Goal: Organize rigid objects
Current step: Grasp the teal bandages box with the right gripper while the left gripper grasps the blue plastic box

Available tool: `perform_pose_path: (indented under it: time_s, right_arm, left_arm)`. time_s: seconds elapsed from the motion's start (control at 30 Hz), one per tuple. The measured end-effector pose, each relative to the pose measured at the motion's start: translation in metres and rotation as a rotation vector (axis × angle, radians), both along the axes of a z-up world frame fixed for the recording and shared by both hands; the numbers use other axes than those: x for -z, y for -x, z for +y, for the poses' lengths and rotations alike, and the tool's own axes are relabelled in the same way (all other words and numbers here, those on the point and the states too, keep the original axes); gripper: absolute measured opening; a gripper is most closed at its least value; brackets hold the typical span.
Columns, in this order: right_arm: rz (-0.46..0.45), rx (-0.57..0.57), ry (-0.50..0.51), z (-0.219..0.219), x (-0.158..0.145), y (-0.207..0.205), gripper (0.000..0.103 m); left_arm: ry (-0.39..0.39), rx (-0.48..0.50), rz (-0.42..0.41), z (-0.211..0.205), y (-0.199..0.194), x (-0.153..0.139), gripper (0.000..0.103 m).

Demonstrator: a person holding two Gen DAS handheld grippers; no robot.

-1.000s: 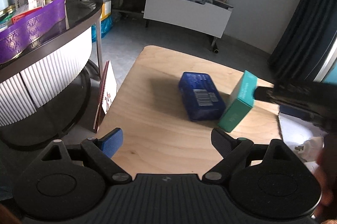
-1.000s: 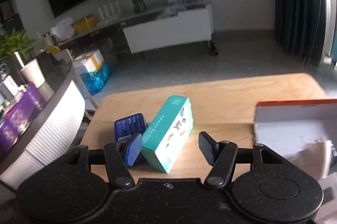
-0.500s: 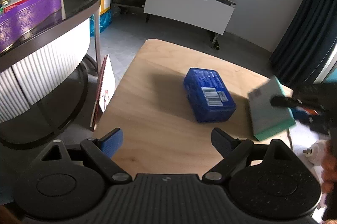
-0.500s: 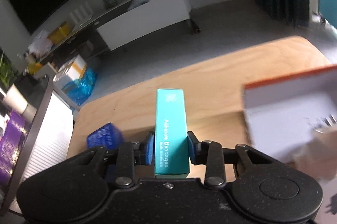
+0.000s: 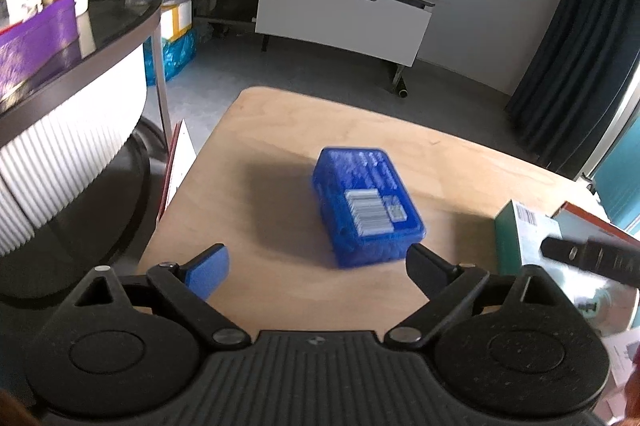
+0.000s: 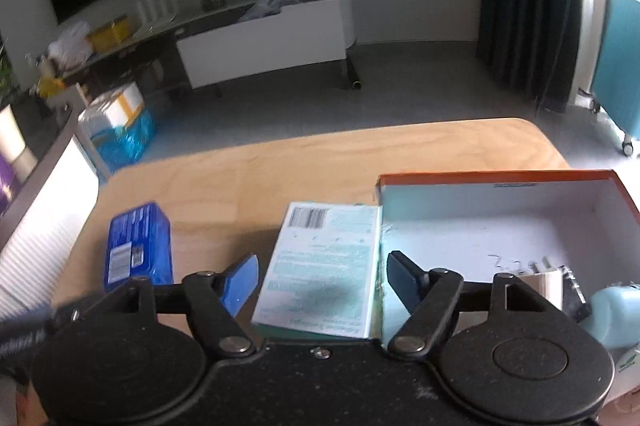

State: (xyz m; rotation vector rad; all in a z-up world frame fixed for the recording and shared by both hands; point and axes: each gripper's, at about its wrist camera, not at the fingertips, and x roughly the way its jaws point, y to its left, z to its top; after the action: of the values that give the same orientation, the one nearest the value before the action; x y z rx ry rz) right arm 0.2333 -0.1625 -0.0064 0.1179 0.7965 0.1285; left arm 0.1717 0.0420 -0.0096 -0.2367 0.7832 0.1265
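A blue plastic box [image 5: 366, 205] with a barcode label lies on the wooden table [image 5: 280, 145]. My left gripper [image 5: 318, 266] hangs just short of its near end, jaws opening wide, nothing between them. A teal bandage box [image 6: 324, 266] lies label-up against the left wall of a white carton with an orange rim [image 6: 496, 177]. My right gripper [image 6: 322, 278] straddles the teal box with its jaws opening; the pads stand clear of its sides. In the left wrist view the teal box [image 5: 520, 238] shows at the right with a right finger [image 5: 592, 258] across it.
Inside the carton lie a pale blue bottle [image 6: 612, 314] and a small plug [image 6: 548, 282]. A round dark counter with a ribbed white side [image 5: 72, 129] stands left of the table. A card [image 5: 178, 161] leans at the table's left edge.
The right gripper closed on the teal box, carried it right to the carton and released it; it now lies flat. The left gripper came closer to the blue box and widened.
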Motion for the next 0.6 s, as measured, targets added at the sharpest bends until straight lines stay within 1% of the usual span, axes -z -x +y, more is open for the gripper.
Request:
perform_pose_path:
  time_s: [0.1, 0.17, 0.23, 0.3, 0.33, 0.37, 0.43, 0.5, 0.6]
  right_arm:
    - [0.027, -0.008, 0.010, 0.011, 0.006, -0.008, 0.086]
    - [0.025, -0.007, 0.055, 0.020, 0.008, -0.012, 0.089]
    - [0.019, -0.003, 0.078, 0.025, 0.010, -0.015, 0.093]
    - [0.012, 0.002, 0.117, 0.031, 0.013, -0.018, 0.093]
    - [0.008, 0.019, 0.129, 0.031, 0.013, -0.018, 0.093]
    - [0.010, 0.038, 0.122, 0.029, 0.014, -0.019, 0.093]
    - [0.050, 0.060, 0.100, 0.025, 0.019, -0.024, 0.093]
    - [0.090, 0.048, 0.054, 0.022, 0.026, -0.027, 0.093]
    - [0.098, 0.040, 0.053, 0.023, 0.035, -0.029, 0.093]
  left_arm:
    - [-0.017, -0.012, -0.005, -0.003, -0.014, 0.001, 0.102]
    - [-0.018, -0.021, -0.001, -0.005, -0.024, 0.003, 0.103]
    - [-0.029, -0.032, 0.014, -0.007, -0.034, 0.007, 0.103]
    - [-0.039, -0.037, 0.030, -0.009, -0.043, 0.013, 0.103]
    - [-0.037, -0.033, 0.018, -0.010, -0.046, 0.014, 0.103]
    - [-0.043, -0.031, 0.009, -0.012, -0.048, 0.015, 0.103]
    - [-0.073, -0.024, 0.010, -0.016, -0.054, 0.014, 0.103]
    - [-0.089, -0.014, 0.040, -0.019, -0.060, 0.018, 0.103]
    - [-0.101, -0.016, 0.052, -0.018, -0.064, 0.030, 0.103]
